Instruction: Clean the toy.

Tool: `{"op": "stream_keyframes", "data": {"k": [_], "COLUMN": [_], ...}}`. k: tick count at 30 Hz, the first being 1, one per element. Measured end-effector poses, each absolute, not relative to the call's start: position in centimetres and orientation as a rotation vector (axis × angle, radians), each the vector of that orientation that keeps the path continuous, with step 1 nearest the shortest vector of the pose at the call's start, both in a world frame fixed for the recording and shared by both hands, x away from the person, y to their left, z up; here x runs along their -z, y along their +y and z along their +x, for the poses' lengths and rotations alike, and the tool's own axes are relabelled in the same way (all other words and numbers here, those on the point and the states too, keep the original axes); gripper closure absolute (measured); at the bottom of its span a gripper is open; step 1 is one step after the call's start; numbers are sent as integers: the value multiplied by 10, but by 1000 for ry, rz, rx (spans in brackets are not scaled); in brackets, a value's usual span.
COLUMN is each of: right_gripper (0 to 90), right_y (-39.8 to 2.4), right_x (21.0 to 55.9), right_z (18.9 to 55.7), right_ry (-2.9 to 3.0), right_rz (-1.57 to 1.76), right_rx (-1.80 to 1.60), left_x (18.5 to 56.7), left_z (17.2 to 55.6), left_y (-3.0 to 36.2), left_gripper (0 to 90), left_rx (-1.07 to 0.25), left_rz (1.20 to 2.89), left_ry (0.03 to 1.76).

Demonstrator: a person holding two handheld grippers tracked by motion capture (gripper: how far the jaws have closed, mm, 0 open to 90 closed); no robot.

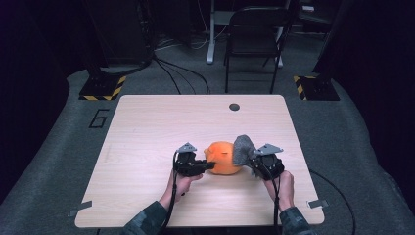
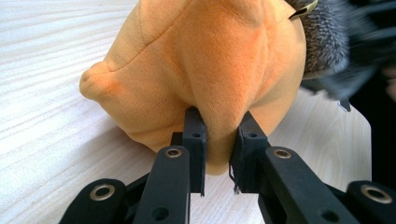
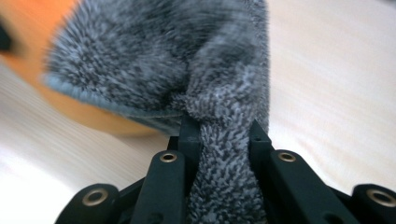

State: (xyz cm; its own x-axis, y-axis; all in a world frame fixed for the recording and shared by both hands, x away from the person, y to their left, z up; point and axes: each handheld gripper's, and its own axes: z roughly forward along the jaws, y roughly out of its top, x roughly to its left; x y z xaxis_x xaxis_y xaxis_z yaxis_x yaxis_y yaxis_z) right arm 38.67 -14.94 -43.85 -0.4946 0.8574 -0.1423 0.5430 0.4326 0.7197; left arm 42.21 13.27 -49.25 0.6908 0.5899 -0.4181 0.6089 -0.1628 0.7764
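An orange plush toy (image 1: 222, 157) lies on the light wooden table (image 1: 147, 127), between my two grippers. My left gripper (image 1: 211, 165) comes at it from the left and is shut on a fold of its orange fabric (image 2: 219, 140). A grey fuzzy cloth (image 1: 243, 149) lies against the toy's right side. My right gripper (image 1: 250, 160) is shut on a bunched part of that cloth (image 3: 224, 154), which spreads over the orange toy (image 3: 93, 116) in the right gripper view.
A round hole (image 1: 234, 106) sits near the table's far edge. A dark folding chair (image 1: 254, 39) stands beyond the table, with cables on the grey floor. Yellow-black striped bases (image 1: 103, 88) stand at the far corners.
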Motion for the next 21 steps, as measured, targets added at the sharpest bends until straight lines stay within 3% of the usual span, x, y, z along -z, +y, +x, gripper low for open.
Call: {"op": "stream_keyframes", "data": {"k": [5,9,21], "right_gripper": [750,749,750], "right_y": [-114,-84,-128], "right_x": [412,424,445], "right_z": [365,359,381], "right_ry": [2218,2268,2242], "right_rz": [983,901,1089], "right_rx": [-929,-845,-789], "left_x": [492,492,492], "left_z": [422,421,420], "left_y": [131,131,128], "left_gripper": [778,778,778], "left_rx": [16,7,2], "left_rz": [1842,1854,1856], "left_ry": [934,928,921]}}
